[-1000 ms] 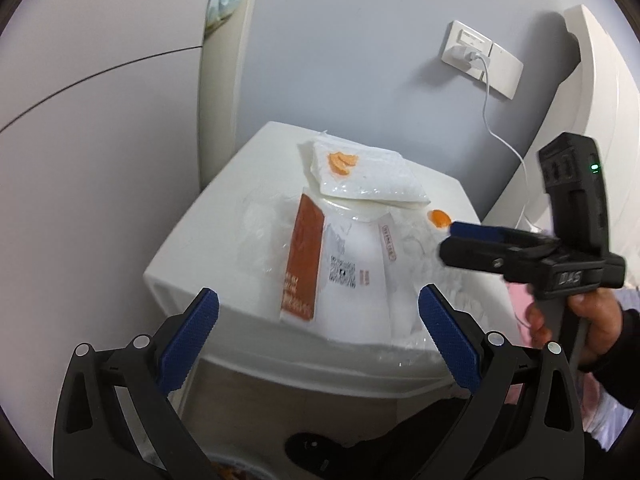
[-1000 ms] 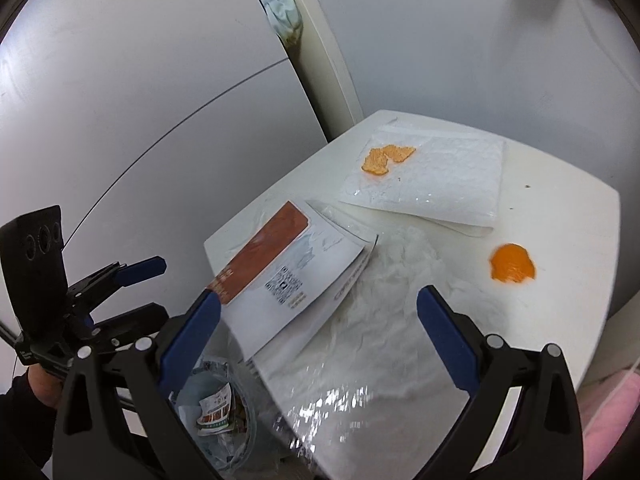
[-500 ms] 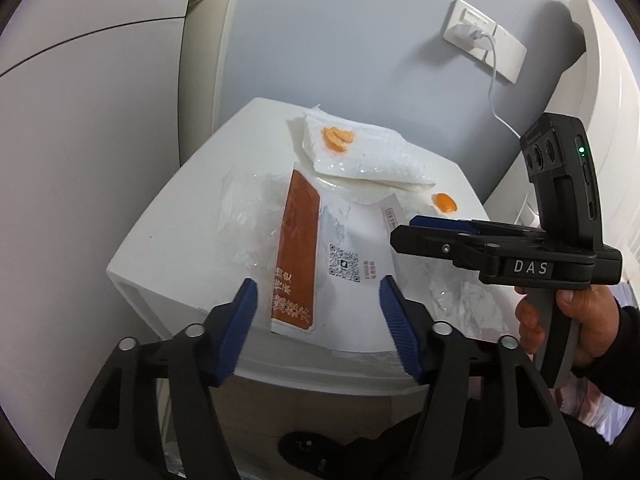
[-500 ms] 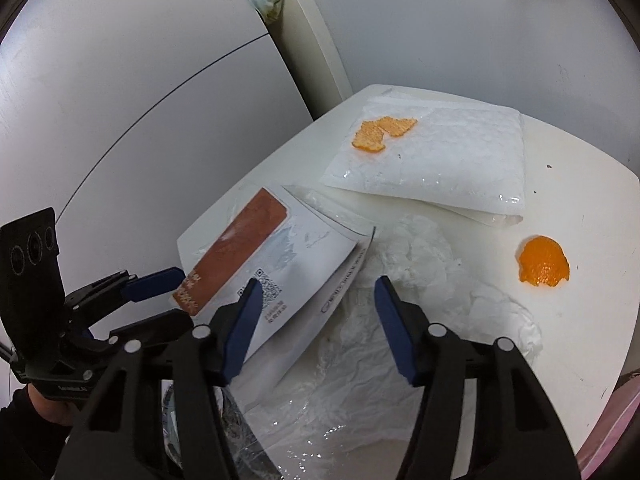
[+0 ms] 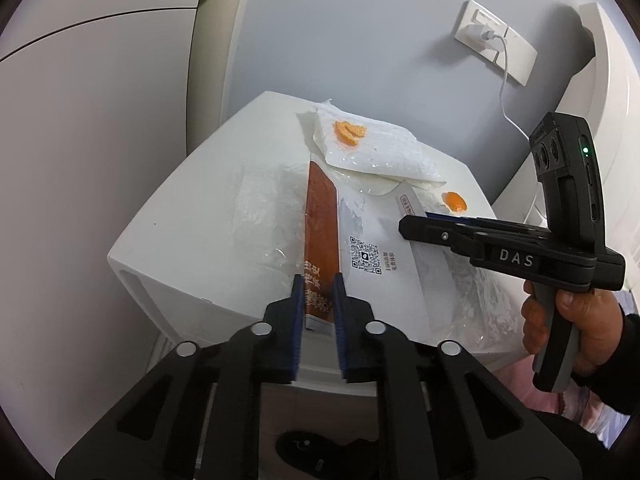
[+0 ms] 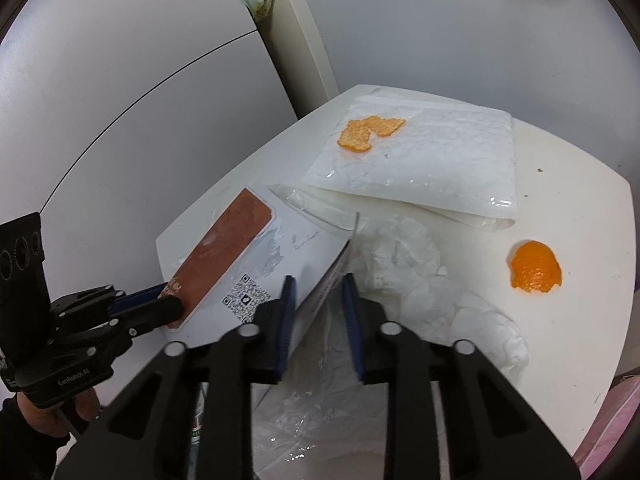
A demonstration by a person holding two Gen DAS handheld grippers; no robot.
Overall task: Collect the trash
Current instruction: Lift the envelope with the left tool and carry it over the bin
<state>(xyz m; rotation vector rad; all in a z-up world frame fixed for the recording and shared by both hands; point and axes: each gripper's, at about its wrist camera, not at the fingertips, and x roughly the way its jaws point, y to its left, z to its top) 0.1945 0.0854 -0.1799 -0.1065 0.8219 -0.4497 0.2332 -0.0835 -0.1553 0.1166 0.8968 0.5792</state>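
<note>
A flat white packet with a brown-orange stripe and a QR code (image 5: 360, 248) lies over the front edge of a small white table (image 5: 192, 216). My left gripper (image 5: 318, 300) is shut on the packet's striped near corner. My right gripper (image 6: 316, 300) is shut on the packet's other edge (image 6: 324, 280); it also shows in the left wrist view (image 5: 420, 226). The left gripper shows in the right wrist view (image 6: 160, 304). Orange peel lies on a white bubble mailer (image 6: 432, 164), and one piece (image 6: 536, 268) on the table.
Crumpled clear plastic film (image 6: 420, 280) covers the table under and beside the packet. A grey wall with a socket and white charger cable (image 5: 496, 44) stands behind. A white cabinet (image 5: 80, 120) is left of the table. A bed edge (image 5: 612, 80) is at right.
Both grippers moved in from open and apart to the packet and closed on it, the left on its striped corner, the right on its opposite edge.
</note>
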